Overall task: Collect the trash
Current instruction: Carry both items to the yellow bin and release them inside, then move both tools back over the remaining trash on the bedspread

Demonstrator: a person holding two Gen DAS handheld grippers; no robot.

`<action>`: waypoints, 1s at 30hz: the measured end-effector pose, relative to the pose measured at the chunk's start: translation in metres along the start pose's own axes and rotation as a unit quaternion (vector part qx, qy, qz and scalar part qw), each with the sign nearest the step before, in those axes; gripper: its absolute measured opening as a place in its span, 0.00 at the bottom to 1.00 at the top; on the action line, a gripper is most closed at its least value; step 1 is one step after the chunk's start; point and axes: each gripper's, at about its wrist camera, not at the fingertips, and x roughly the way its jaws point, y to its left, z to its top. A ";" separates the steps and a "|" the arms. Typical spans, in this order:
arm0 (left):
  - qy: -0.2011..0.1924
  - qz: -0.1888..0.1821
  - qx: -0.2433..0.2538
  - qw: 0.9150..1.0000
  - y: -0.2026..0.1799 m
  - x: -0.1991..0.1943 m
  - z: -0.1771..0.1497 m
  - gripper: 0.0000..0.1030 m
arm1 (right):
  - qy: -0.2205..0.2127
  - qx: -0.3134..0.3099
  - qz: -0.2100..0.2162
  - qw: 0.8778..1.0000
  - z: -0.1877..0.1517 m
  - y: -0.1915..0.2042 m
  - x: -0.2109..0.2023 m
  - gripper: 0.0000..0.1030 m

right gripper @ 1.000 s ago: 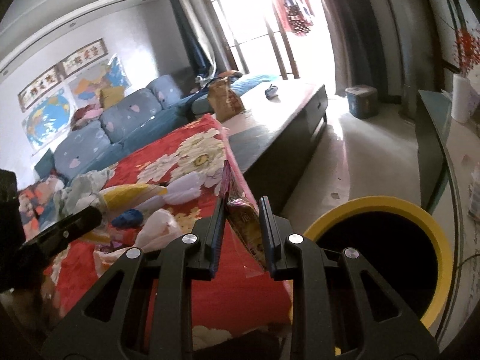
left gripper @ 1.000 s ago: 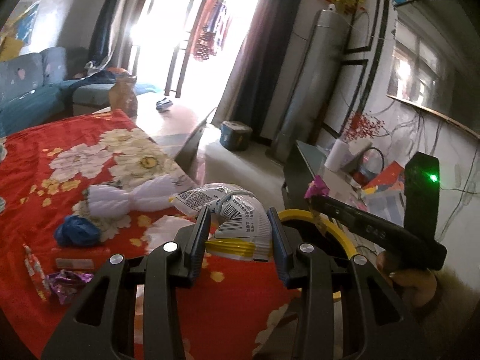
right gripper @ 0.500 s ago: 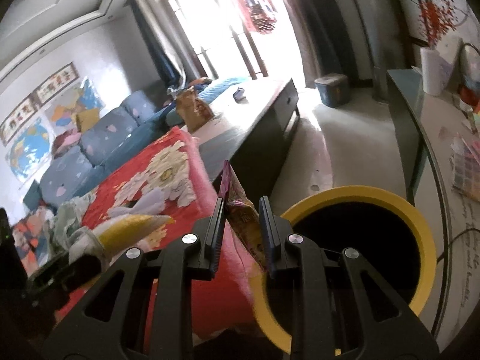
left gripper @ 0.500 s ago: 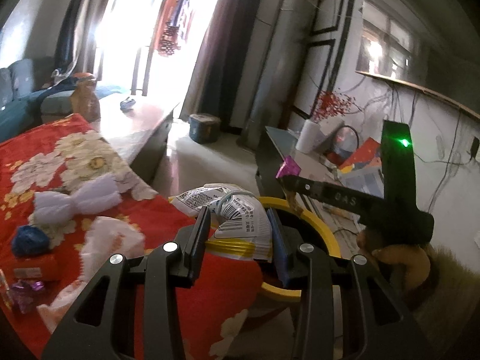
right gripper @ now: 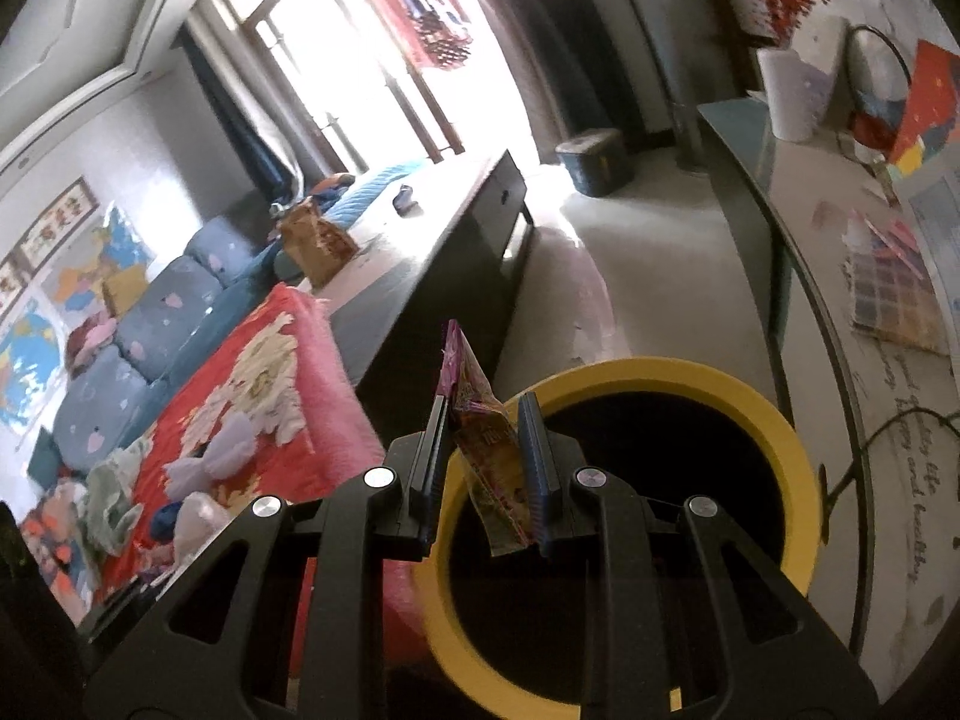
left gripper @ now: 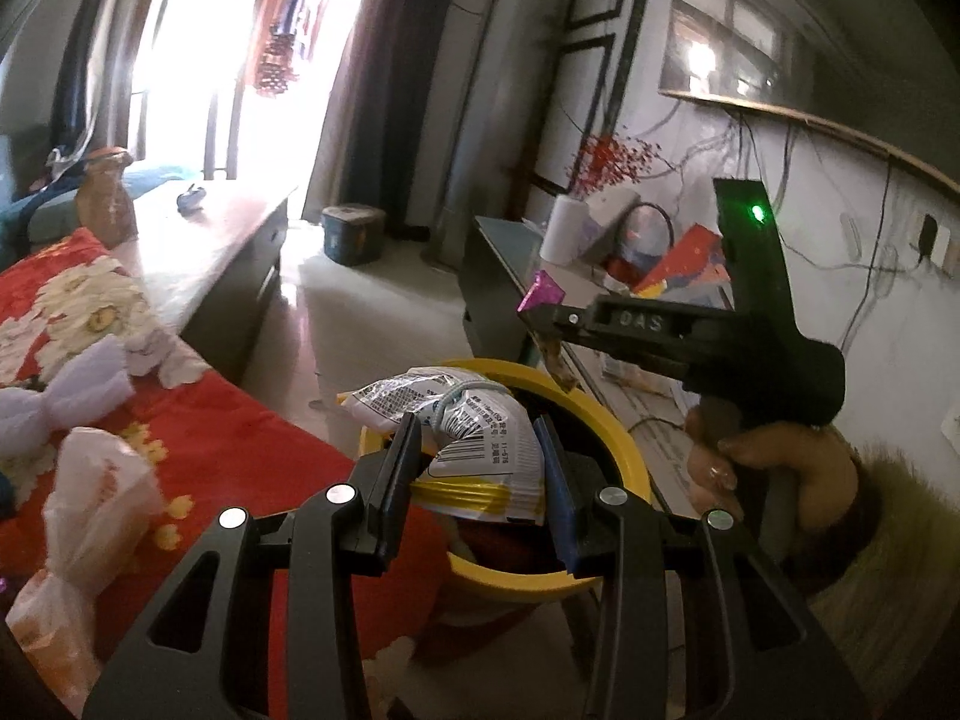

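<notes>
My left gripper is shut on a crumpled white and yellow snack bag with a barcode, held above the near rim of the yellow-rimmed trash bin. My right gripper is shut on a pink and yellow wrapper, held over the bin's left rim. The right gripper also shows in the left wrist view, above the bin's far side, with the wrapper's pink tip at its fingers.
A red floral cloth covers the table left of the bin, with a white plastic bag, a lilac bow-shaped wrapper and other litter on it. A dark low cabinet stands beyond. A cluttered glass-topped desk runs along the right wall.
Both grippers have moved right from above the red table to over the bin's opening, each still holding its piece of trash.
</notes>
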 end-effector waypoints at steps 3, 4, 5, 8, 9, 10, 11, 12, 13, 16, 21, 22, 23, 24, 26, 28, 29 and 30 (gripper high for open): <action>0.009 -0.007 0.008 1.000 -0.006 0.013 -0.002 0.36 | 0.003 0.012 -0.007 1.000 -0.001 -0.009 0.002 0.17; 0.013 -0.010 0.010 1.000 -0.007 0.016 -0.003 0.36 | 0.005 0.015 -0.008 1.000 -0.001 -0.012 0.004 0.17; 0.019 -0.012 0.012 1.000 -0.009 0.021 -0.004 0.36 | 0.007 0.019 -0.011 1.000 -0.001 -0.016 0.005 0.17; 0.034 -0.020 0.016 0.999 -0.013 0.036 -0.007 0.36 | 0.013 0.030 -0.014 0.999 -0.001 -0.023 0.009 0.17; 0.040 -0.024 0.017 0.999 -0.017 0.043 -0.009 0.36 | 0.016 0.032 -0.014 0.999 -0.001 -0.026 0.010 0.17; 0.043 -0.026 0.018 0.999 -0.018 0.047 -0.011 0.36 | 0.020 0.036 -0.016 0.999 -0.002 -0.029 0.012 0.17; 0.046 -0.028 0.021 0.998 -0.020 0.051 -0.012 0.36 | 0.022 0.039 -0.017 0.999 -0.002 -0.030 0.013 0.17; 0.051 -0.029 0.022 0.998 -0.021 0.057 -0.015 0.36 | 0.023 0.042 -0.018 0.999 -0.003 -0.033 0.014 0.18; 0.054 -0.031 0.022 0.998 -0.021 0.061 -0.016 0.36 | 0.026 0.047 -0.019 0.998 -0.003 -0.036 0.016 0.22; 0.058 -0.038 0.021 0.997 -0.020 0.074 -0.018 0.40 | 0.031 0.068 -0.024 0.997 -0.004 -0.046 0.019 0.38; 0.054 -0.022 0.000 0.998 -0.008 0.079 -0.016 0.77 | 0.026 0.083 -0.046 0.995 -0.005 -0.058 0.017 0.50; 0.050 -0.017 -0.003 0.999 -0.005 0.076 -0.015 0.79 | 0.022 0.081 -0.051 0.995 -0.005 -0.057 0.015 0.54; 0.046 -0.011 -0.006 0.999 -0.003 0.073 -0.013 0.83 | 0.019 0.078 -0.054 0.995 -0.005 -0.057 0.014 0.55; 0.038 -0.002 -0.009 0.999 -0.001 0.067 -0.010 0.85 | 0.016 0.074 -0.059 0.995 -0.004 -0.056 0.013 0.56; 0.028 0.008 -0.017 0.999 0.004 0.057 -0.006 0.86 | 0.012 0.063 -0.061 0.996 -0.004 -0.050 0.011 0.58; 0.017 0.024 -0.021 0.999 0.010 0.045 -0.002 0.87 | 0.006 0.052 -0.062 0.997 -0.004 -0.042 0.009 0.59; 0.014 0.032 -0.022 0.999 0.012 0.040 0.000 0.87 | 0.005 0.048 -0.060 0.997 -0.004 -0.038 0.008 0.60; 0.009 0.040 -0.024 0.999 0.015 0.034 0.001 0.87 | 0.003 0.040 -0.058 0.997 -0.004 -0.032 0.007 0.62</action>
